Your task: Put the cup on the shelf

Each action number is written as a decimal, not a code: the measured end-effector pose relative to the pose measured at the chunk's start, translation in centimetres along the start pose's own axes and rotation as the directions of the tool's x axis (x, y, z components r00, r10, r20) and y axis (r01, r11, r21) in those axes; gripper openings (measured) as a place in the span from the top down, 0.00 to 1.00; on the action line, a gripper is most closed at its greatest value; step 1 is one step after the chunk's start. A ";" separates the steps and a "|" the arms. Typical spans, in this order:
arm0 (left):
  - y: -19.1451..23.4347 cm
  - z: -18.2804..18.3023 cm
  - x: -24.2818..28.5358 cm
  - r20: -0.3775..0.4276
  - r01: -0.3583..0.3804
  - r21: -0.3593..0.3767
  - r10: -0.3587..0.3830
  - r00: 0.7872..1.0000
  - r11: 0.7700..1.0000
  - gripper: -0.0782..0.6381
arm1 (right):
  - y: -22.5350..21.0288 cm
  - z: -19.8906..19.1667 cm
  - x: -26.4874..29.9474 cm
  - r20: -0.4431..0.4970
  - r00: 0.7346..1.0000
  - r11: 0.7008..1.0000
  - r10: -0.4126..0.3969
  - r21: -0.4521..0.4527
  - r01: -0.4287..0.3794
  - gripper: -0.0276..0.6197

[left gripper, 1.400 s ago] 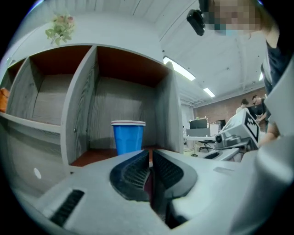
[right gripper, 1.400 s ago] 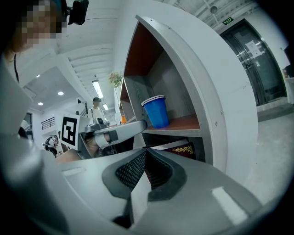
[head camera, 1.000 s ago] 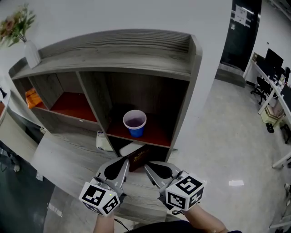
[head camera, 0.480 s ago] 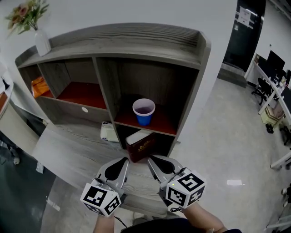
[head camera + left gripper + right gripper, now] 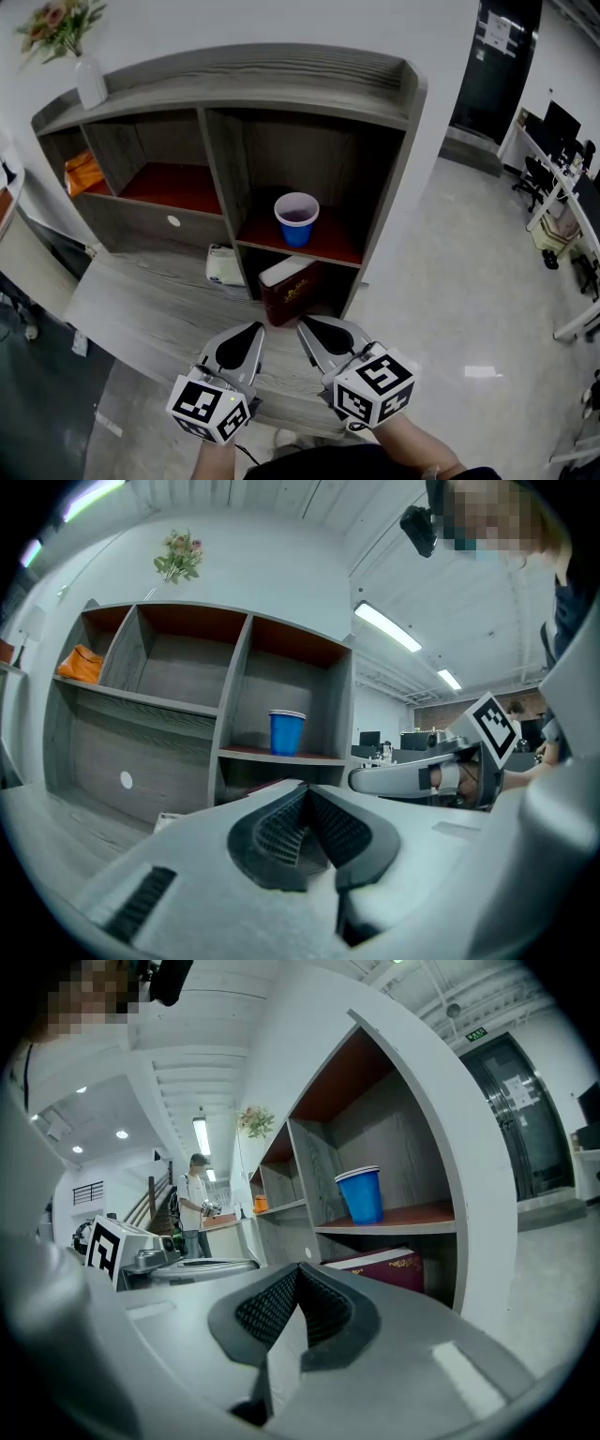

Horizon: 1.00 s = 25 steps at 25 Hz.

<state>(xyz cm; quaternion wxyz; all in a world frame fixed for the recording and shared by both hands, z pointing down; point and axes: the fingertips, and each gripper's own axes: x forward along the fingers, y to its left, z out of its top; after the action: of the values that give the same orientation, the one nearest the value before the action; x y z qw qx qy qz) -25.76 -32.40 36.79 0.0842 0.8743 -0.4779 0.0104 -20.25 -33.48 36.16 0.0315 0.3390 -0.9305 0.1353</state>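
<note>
A blue cup (image 5: pixel 297 218) stands upright on the red board of the grey shelf unit's (image 5: pixel 281 84) right compartment. In the left gripper view the cup (image 5: pixel 286 731) is straight ahead, and in the right gripper view the cup (image 5: pixel 361 1194) stands up and to the right. My left gripper (image 5: pixel 257 329) and right gripper (image 5: pixel 303 325) hover side by side in front of the unit, well below the cup. Both are shut with nothing between the jaws. The left gripper (image 5: pixel 305 794) and the right gripper (image 5: pixel 298 1274) each show pads pressed together.
A dark red book (image 5: pixel 291 292) leans in the opening under the cup's shelf, just beyond my fingertips. A white packet (image 5: pixel 223 265) lies on the grey table (image 5: pixel 131 314). A vase of flowers (image 5: pixel 89 84) tops the unit; an orange thing (image 5: pixel 80 176) sits far left. A person (image 5: pixel 197 1206) stands far off.
The shelf unit and cup now sit further right and slightly higher in the head view. Both grippers stay shut and low in front. The cup has not moved on its shelf.
</note>
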 end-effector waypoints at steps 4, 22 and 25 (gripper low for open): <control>-0.5 -0.3 0.0 -0.007 0.015 -0.005 -0.015 1.000 1.000 0.90 | 0.1 0.1 -0.1 -0.001 1.000 1.000 -0.011 -0.019 0.011 0.96; -1.8 -0.7 0.7 -0.025 0.028 -0.003 -0.028 0.999 1.000 0.90 | -0.5 0.0 -1.1 0.007 1.000 1.000 -0.004 0.005 0.004 0.96; -1.8 -0.7 0.9 -0.025 0.029 -0.004 -0.030 0.999 1.000 0.90 | -0.7 0.1 -1.2 0.008 1.000 1.000 -0.006 0.006 0.006 0.96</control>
<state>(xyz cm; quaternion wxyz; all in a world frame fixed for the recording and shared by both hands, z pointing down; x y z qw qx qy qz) -23.69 -32.05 37.31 0.0921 0.8809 -0.4638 0.0190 -18.84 -33.26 36.09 0.0272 0.3425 -0.9291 0.1366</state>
